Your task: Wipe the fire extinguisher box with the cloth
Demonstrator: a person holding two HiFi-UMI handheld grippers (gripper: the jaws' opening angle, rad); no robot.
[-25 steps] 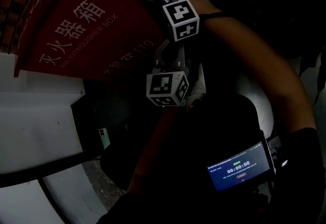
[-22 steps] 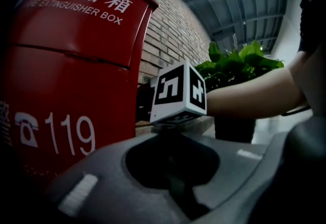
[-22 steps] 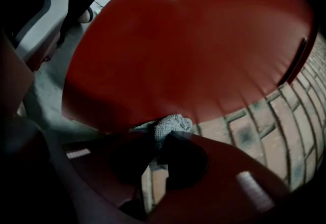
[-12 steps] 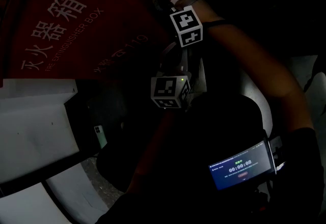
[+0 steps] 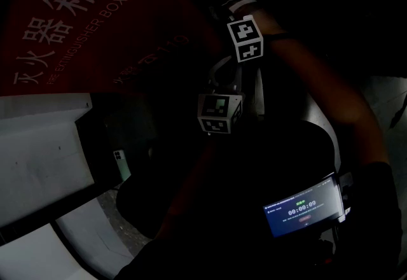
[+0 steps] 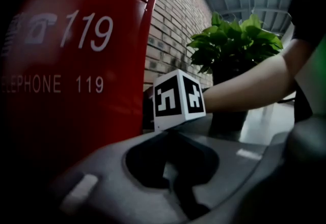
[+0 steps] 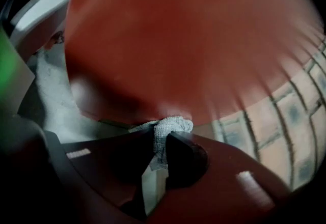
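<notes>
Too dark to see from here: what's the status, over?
Right tool shut on cloth, against the red box. Left tool shut, empty. Plant beyond, not blocking.

Left claw (image 6: pixel 170 139) closed, right claw (image 7: pixel 162 139) clamped

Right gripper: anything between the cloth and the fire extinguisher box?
Nothing visible. The right gripper is shut on the cloth, whose bunched end sits right up against the red fire extinguisher box. No object shows between them.
</notes>
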